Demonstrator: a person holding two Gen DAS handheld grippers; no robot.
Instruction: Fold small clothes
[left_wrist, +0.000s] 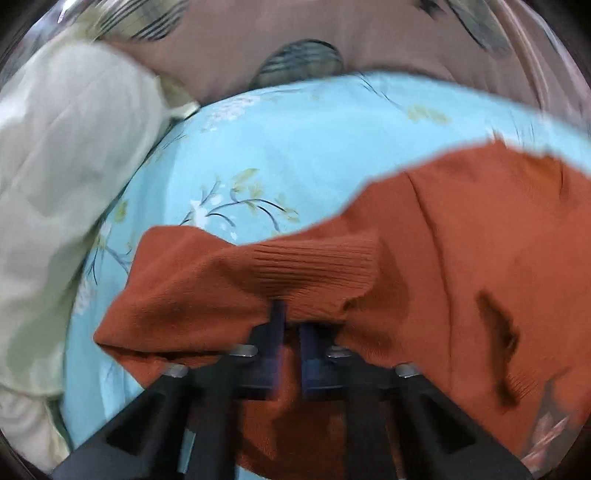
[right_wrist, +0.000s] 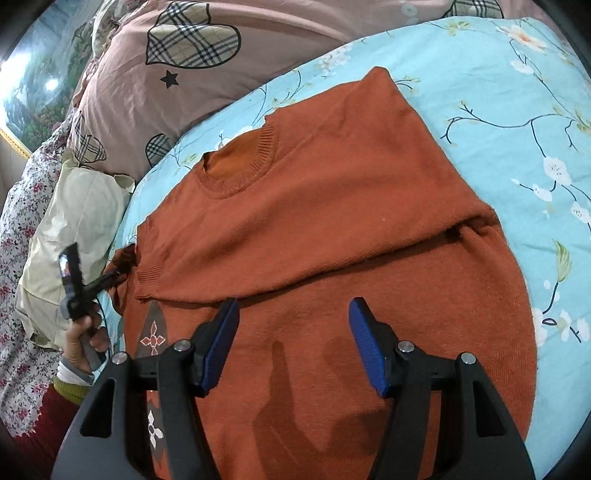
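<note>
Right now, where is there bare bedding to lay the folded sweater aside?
Free: the blue floral sheet right of the orange sweater, and a strip between its collar and the pink pillow. Crowded: the left edge, where the left claw grips the sleeve beside the cream pillow.

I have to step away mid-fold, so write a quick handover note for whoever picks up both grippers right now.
Left gripper: shut on the ribbed cuff of the orange sweater, sleeve end lifted at the sweater's left edge.
Right gripper: open, empty, hovering over the sweater's lower body.
Sweater lies on the blue floral sheet, collar toward the pink pillow. The far sleeve already appears folded across the chest.
Left to do: lay the held sleeve across the body, release, then fold the hem up toward the collar and smooth it out.
</note>
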